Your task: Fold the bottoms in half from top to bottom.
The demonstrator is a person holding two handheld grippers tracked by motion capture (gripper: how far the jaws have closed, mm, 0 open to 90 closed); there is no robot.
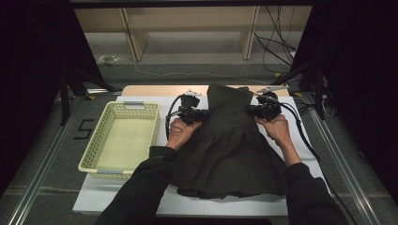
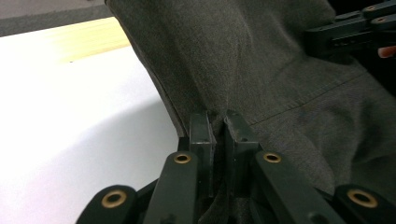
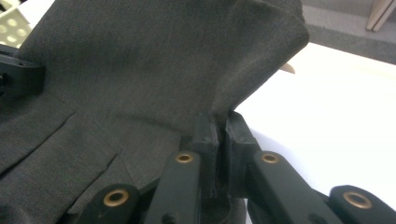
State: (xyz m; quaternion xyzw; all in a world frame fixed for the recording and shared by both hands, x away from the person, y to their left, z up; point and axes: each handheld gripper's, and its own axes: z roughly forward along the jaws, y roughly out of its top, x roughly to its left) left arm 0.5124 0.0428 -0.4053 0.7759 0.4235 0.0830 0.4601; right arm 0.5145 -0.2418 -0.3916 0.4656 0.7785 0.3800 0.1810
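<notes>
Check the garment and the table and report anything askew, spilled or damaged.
Nothing is spilled or torn. The dark garment lies across the white table, its upper part lifted and folded over where the left gripper and right gripper pinch its two edges. The basket sits square beside it.

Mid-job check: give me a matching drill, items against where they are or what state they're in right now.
Items:
1. left claw
2. right claw
3. basket
4. dark garment

Places or states:
A. holds nothing, at the table's left
B. spread on the white table top
C. shut on the garment's right edge
D. shut on the garment's left edge

Pairs: 1-D, 2-C, 3-A, 4-B
</notes>
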